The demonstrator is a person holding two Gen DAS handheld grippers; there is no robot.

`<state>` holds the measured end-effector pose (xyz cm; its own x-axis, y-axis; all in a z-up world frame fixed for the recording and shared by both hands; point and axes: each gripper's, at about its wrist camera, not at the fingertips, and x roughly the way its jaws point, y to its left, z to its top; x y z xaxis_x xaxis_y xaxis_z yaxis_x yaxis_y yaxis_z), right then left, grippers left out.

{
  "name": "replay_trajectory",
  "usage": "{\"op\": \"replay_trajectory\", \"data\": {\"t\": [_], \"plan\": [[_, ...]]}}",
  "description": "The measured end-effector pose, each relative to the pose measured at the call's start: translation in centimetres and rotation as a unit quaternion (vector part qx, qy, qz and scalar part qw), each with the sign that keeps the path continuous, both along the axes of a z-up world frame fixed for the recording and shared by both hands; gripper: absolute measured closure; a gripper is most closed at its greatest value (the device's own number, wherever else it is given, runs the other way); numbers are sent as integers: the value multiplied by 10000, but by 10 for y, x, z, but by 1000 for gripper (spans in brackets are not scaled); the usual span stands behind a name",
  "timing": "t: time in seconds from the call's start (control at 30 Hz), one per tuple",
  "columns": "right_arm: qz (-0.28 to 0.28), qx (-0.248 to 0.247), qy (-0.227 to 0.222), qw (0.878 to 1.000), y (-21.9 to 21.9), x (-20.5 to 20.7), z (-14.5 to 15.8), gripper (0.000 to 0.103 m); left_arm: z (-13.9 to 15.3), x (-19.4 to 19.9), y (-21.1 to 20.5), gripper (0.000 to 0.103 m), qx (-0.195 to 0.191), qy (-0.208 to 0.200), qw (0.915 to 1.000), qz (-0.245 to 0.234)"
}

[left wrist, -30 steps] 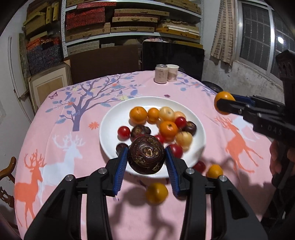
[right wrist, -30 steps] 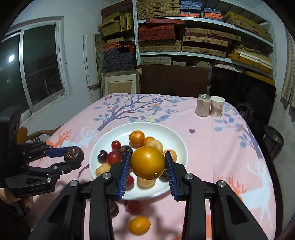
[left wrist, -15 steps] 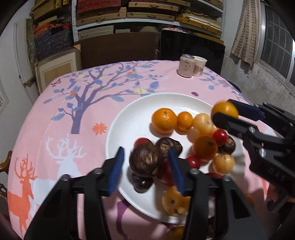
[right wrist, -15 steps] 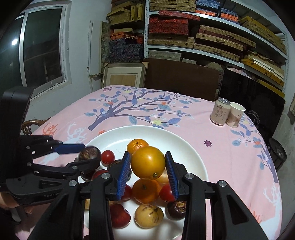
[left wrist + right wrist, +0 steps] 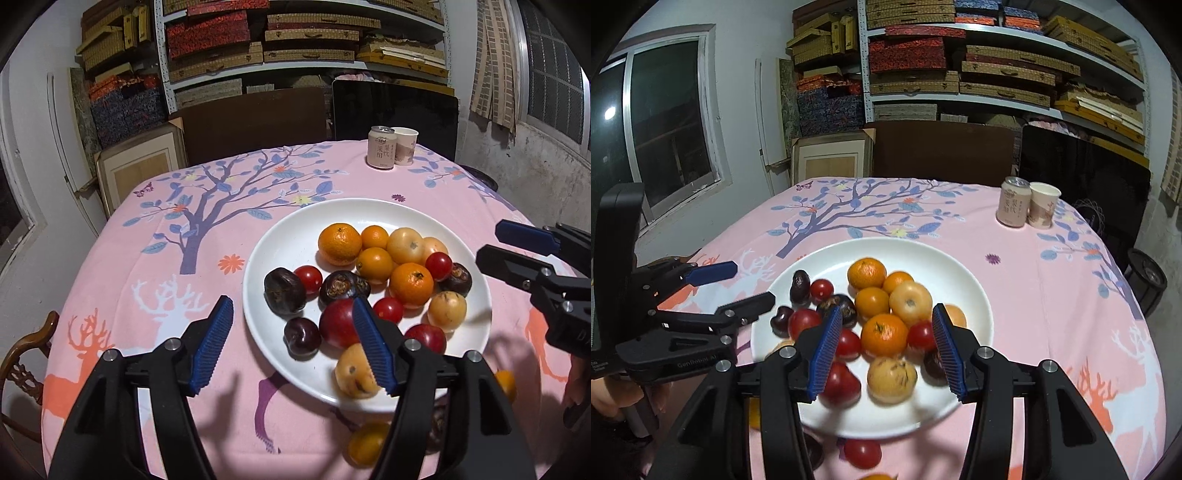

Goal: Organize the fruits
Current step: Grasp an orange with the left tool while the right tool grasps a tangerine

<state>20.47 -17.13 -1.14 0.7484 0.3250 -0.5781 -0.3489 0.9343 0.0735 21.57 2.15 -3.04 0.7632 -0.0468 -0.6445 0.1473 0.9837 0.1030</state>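
Observation:
A white plate (image 5: 295, 236) (image 5: 960, 273) on the pink tablecloth holds several oranges, yellow fruits, red tomatoes and dark brown fruits. My left gripper (image 5: 291, 345) is open and empty above the plate's near left edge; a dark brown fruit (image 5: 284, 290) lies just beyond it. My right gripper (image 5: 884, 350) is open and empty above the plate's near side, over an orange (image 5: 884, 334). The right gripper also shows in the left wrist view (image 5: 517, 247); the left gripper shows in the right wrist view (image 5: 738, 288).
Loose fruit lies on the cloth in front of the plate: an orange one (image 5: 367, 441) and a red tomato (image 5: 862, 453). A drink can (image 5: 381, 147) and paper cup (image 5: 403, 144) stand at the table's far side. A wooden chair (image 5: 26, 354) is at the left.
Both grippers opened. The left one let go of the dark brown fruit and the right one let go of the orange fruit; both now lie on the plate.

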Motion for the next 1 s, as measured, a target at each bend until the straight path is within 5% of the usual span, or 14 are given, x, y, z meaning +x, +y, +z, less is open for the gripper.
{"op": "replay_trajectory", "data": {"t": [0.3, 0.53, 0.7, 0.77, 0.9, 1.0], "plan": [[-50, 182, 391, 9991, -23, -46, -22, 51, -6, -49, 0, 33, 68, -65, 9999, -58], [-125, 224, 666, 9975, -38, -71, -43, 49, -40, -84, -6, 29, 226, 436, 9975, -503], [-134, 179, 780, 9967, -39, -73, -52, 49, -56, -74, -12, 29, 211, 712, 9954, -612], [-111, 133, 784, 9968, -37, -73, -53, 49, -59, -67, -15, 35, 167, 786, 9945, -665], [-93, 14, 780, 9969, -34, -71, -56, 49, -72, -56, -23, 64, 110, 1053, 9905, -883], [-25, -55, 831, 9965, -34, -71, -58, 49, -69, -62, -26, 65, 113, 979, 9902, -993]]}}
